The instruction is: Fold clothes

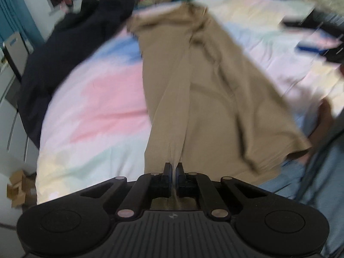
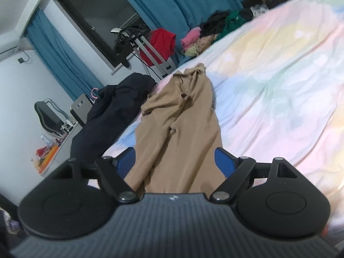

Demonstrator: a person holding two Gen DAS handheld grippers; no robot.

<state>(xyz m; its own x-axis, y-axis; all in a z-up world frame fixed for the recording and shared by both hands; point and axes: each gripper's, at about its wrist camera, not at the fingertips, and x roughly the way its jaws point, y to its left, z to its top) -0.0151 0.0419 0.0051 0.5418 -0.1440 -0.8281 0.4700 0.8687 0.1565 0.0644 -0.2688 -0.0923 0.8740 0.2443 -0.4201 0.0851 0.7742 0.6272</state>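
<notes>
L gripper (image 1: 173,167) pinches tan shirt (image 1: 206,90); R gripper (image 2: 175,161) agape.

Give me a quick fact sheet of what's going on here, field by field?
Place: bed with pastel sheet
Garment: tan shirt, lying lengthwise
Left hand-held gripper: shut on the shirt's near edge
Right hand-held gripper: open, shirt between its fingers, not pinched
Nearby: dark garment at the bed's edge; clothes pile at the far end
</notes>
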